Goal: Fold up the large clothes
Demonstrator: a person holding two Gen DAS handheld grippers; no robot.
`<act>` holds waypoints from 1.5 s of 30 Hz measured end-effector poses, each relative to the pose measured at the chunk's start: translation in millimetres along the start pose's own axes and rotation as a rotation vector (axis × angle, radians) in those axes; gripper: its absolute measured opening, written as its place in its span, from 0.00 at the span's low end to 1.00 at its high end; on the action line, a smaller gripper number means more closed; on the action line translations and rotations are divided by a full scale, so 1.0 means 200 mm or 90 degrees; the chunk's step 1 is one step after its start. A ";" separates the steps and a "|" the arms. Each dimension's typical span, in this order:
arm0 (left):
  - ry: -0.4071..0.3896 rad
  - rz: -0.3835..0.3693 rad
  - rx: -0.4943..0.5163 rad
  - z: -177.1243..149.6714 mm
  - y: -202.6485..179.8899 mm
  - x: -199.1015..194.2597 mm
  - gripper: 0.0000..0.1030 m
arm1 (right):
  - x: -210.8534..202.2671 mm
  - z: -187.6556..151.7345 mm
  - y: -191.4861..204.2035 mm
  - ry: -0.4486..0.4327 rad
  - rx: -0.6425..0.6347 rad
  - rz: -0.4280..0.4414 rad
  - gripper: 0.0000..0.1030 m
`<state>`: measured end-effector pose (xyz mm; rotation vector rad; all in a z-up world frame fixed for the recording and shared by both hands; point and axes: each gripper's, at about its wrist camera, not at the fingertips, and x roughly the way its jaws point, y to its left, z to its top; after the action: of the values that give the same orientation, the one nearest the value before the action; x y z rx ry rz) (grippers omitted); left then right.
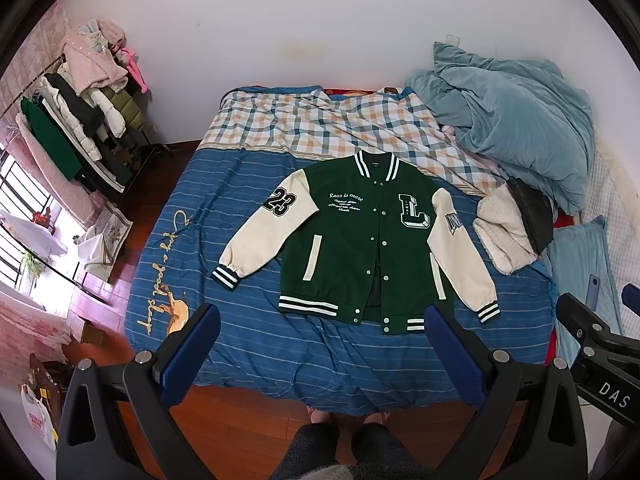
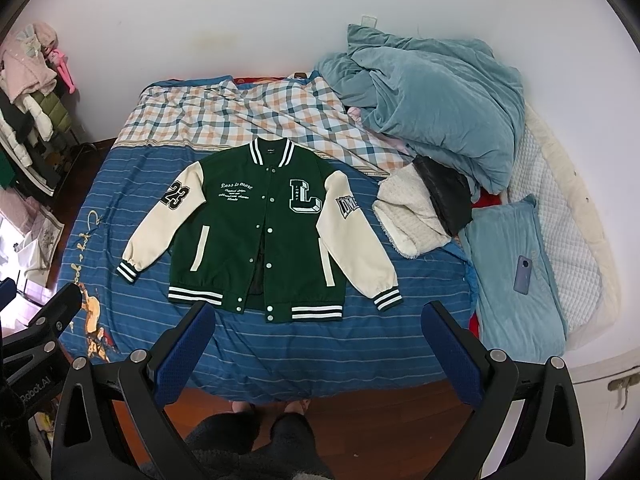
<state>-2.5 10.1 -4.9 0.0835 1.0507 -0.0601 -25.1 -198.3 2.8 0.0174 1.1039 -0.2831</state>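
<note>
Crowding jacket [image 2: 272, 236]: fleece bundle [image 2: 412, 220]; duvet [image 2: 432, 108]

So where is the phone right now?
In the right wrist view, the phone lies on the blue pillow at the bed's right side, right of the green jacket and the white fleece.

left gripper [image 1: 320, 344]: black frame, blue pads, silver screws | right gripper [image 2: 318, 344]: same | legs: dark trousers

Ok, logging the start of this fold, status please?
Left gripper and right gripper open, above bed edge. Green varsity jacket with cream sleeves flat, face up, unfolded. Cream fleece bundle beside its sleeve, not touching.
</note>
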 end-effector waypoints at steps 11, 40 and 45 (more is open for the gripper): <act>-0.001 -0.001 0.001 0.00 0.00 0.00 1.00 | 0.00 0.01 0.00 -0.002 0.001 0.000 1.00; -0.004 0.001 0.000 0.03 -0.02 0.01 1.00 | -0.07 0.08 0.03 -0.004 0.002 -0.001 1.00; -0.004 0.001 0.001 0.02 -0.02 0.01 1.00 | -0.07 0.07 0.03 -0.005 0.002 -0.001 1.00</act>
<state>2.1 5.2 -3.8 0.0854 1.0449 -0.0603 -16.2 -192.2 20.3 0.0178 1.0964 -0.2858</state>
